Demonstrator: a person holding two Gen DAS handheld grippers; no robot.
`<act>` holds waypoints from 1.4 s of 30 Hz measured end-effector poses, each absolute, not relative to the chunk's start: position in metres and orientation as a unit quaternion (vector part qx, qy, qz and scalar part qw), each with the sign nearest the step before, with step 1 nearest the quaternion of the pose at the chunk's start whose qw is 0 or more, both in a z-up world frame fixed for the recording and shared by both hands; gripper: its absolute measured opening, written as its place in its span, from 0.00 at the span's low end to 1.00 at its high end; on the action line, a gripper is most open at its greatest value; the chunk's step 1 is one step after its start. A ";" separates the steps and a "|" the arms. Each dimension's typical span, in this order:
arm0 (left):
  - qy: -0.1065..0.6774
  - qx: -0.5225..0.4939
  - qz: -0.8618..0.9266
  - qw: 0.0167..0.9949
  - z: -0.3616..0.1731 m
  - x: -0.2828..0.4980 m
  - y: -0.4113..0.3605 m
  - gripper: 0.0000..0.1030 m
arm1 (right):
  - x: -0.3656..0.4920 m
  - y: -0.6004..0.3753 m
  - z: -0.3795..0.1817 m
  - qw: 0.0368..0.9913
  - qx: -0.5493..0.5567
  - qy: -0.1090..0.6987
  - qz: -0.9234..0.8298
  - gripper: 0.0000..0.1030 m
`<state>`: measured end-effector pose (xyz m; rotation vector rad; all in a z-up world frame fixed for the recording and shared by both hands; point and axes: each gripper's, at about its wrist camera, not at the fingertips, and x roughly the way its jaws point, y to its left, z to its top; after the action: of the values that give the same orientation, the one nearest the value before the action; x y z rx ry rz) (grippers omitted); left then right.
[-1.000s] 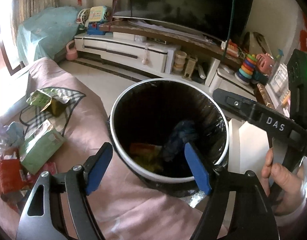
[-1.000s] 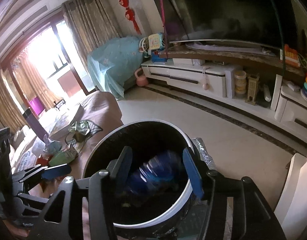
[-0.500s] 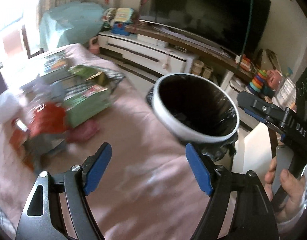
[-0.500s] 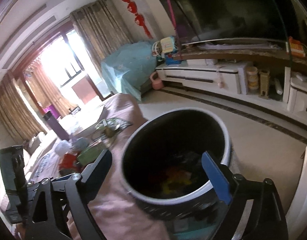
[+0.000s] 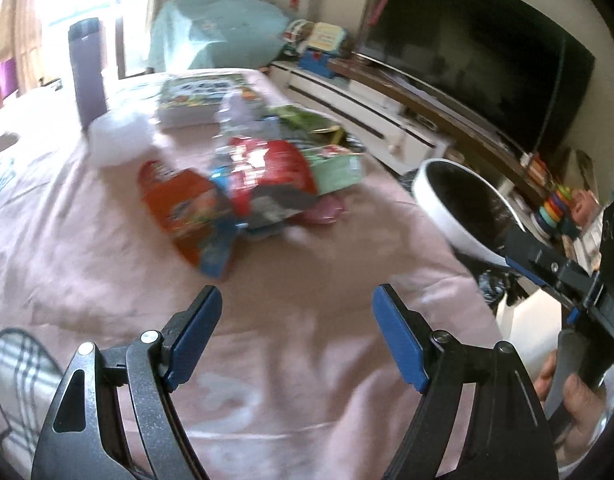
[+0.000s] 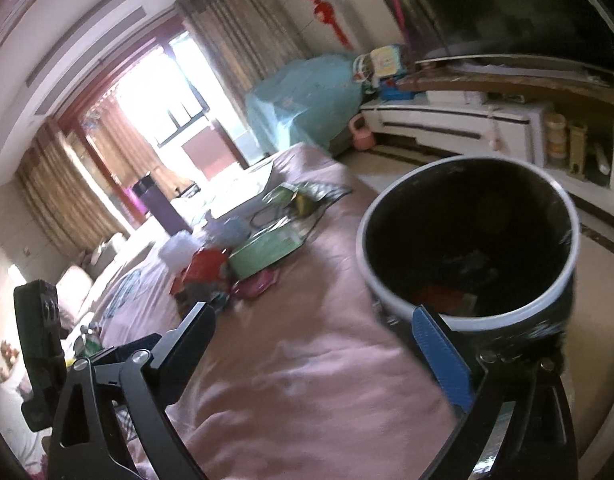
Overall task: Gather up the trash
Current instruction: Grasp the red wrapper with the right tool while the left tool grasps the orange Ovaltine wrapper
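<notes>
Several wrappers were heaped on the pink cloth, ahead of the left gripper, held apart and empty; the right gripper was opening, empty, beside the bin.

Purple flask, television, teal-covered furniture

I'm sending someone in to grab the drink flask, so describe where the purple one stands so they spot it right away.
Start at the pink blanket and look to its far end by the bright window. The purple flask stands upright there, behind the white crumpled wad. It is the only tall, dark cylinder; everything nearby lies flat or crumpled.
</notes>
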<state>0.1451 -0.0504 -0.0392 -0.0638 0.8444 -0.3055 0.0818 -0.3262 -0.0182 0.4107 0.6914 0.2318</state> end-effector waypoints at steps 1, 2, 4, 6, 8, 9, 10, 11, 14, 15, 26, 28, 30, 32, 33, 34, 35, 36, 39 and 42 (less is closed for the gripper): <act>0.408 -0.033 -0.144 0.901 -0.040 0.145 -0.045 0.78 | 0.081 -0.322 -0.020 0.913 0.197 0.338 0.115 0.97; 0.409 -0.037 -0.139 0.901 -0.041 0.145 -0.039 0.78 | 0.082 -0.316 -0.021 0.913 0.194 0.340 0.119 0.97; 0.410 -0.044 -0.129 0.902 -0.044 0.146 -0.029 0.78 | 0.084 -0.306 -0.023 0.911 0.187 0.345 0.126 0.97; 0.411 -0.049 -0.120 0.902 -0.046 0.146 -0.019 0.78 | 0.085 -0.297 -0.025 0.911 0.181 0.348 0.131 0.97; 0.413 -0.053 -0.114 0.902 -0.048 0.148 -0.012 0.78 | 0.088 -0.289 -0.026 0.910 0.174 0.351 0.138 0.97; 0.413 -0.056 -0.110 0.902 -0.049 0.149 -0.008 0.78 | 0.089 -0.286 -0.026 0.909 0.171 0.352 0.140 0.97; 0.413 -0.057 -0.108 0.902 -0.049 0.149 -0.004 0.78 | 0.090 -0.282 -0.027 0.909 0.169 0.353 0.142 0.97; 0.414 -0.058 -0.104 0.902 -0.050 0.150 0.000 0.78 | 0.091 -0.278 -0.028 0.908 0.166 0.355 0.146 0.97; 0.414 -0.060 -0.097 0.903 -0.051 0.154 0.007 0.78 | 0.096 -0.268 -0.030 0.906 0.161 0.359 0.153 0.96; 0.414 -0.061 -0.096 0.903 -0.052 0.155 0.009 0.78 | 0.097 -0.264 -0.031 0.906 0.158 0.361 0.155 0.96; 0.415 -0.038 -0.094 0.904 -0.055 0.189 0.012 0.78 | 0.125 -0.229 -0.032 0.903 0.130 0.367 0.182 0.73; 0.419 -0.036 -0.097 0.902 -0.058 0.195 0.012 0.78 | 0.131 -0.225 -0.034 0.902 0.124 0.369 0.187 0.65; 0.421 -0.033 -0.097 0.901 -0.061 0.203 0.012 0.77 | 0.139 -0.220 -0.036 0.901 0.115 0.373 0.191 0.61; 0.418 -0.030 -0.099 0.903 -0.061 0.208 0.010 0.77 | 0.146 -0.215 -0.039 0.899 0.109 0.376 0.197 0.58; 0.416 -0.028 -0.100 0.903 -0.060 0.210 0.009 0.76 | 0.150 -0.213 -0.041 0.898 0.107 0.378 0.200 0.57; 0.414 -0.025 -0.102 0.904 -0.060 0.213 0.008 0.76 | 0.154 -0.209 -0.043 0.897 0.105 0.380 0.202 0.55; 0.411 -0.021 -0.103 0.906 -0.059 0.216 0.007 0.74 | 0.158 -0.207 -0.044 0.896 0.103 0.382 0.203 0.54; 0.408 -0.017 -0.100 0.907 -0.059 0.219 0.006 0.68 | 0.163 -0.204 -0.046 0.895 0.101 0.384 0.205 0.53; 0.413 -0.014 -0.107 0.904 -0.063 0.228 0.002 0.47 | 0.174 -0.198 -0.050 0.891 0.098 0.390 0.212 0.45; 0.423 -0.011 -0.116 0.899 -0.070 0.235 -0.002 0.35 | 0.182 -0.193 -0.055 0.888 0.092 0.396 0.216 0.20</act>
<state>0.2346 -0.0023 -0.0697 -0.0223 0.8750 -0.2392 0.1817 -0.1931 -0.0551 0.1904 0.8240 0.4481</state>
